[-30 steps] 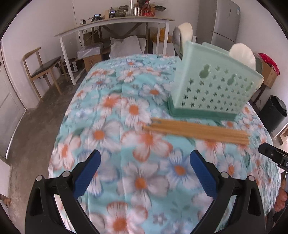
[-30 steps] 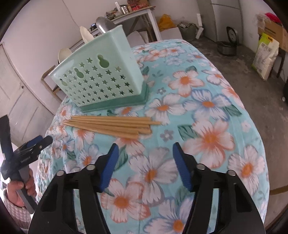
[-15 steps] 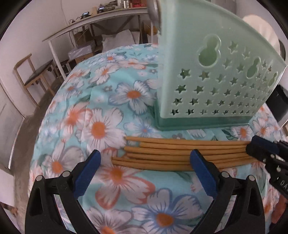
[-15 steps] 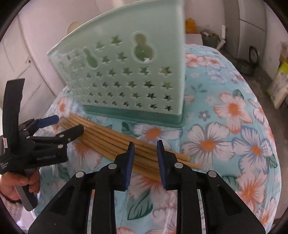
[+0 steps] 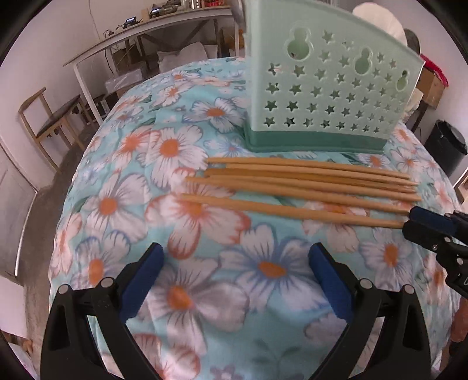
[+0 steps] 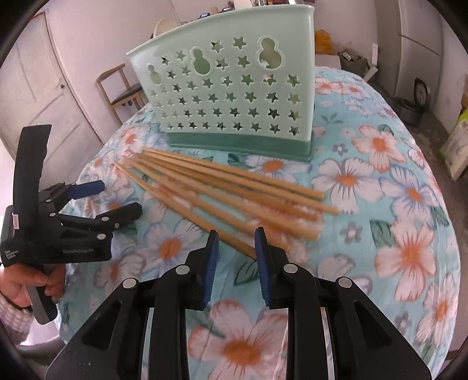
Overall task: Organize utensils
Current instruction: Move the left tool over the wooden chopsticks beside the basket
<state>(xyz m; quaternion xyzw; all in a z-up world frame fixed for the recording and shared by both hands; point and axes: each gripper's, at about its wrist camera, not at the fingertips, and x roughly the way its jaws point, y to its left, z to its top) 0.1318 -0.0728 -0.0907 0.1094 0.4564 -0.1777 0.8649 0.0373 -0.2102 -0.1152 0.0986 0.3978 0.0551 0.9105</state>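
Chopsticks loose on floral cloth; both grippers open, nothing held.

Wooden chopsticks (image 5: 307, 187) lie side by side across mid-frame in the left wrist view, just in front of the mint utensil holder (image 5: 327, 96) at upper right; white spoons (image 5: 377, 23) stick out of its top. Left gripper (image 5: 234, 277) at bottom centre, jaws wide apart above the tablecloth (image 5: 117, 204). Right gripper (image 6: 235, 251), lower centre of the right wrist view, jaws narrowly parted around the nearest chopstick's end, not clamped.
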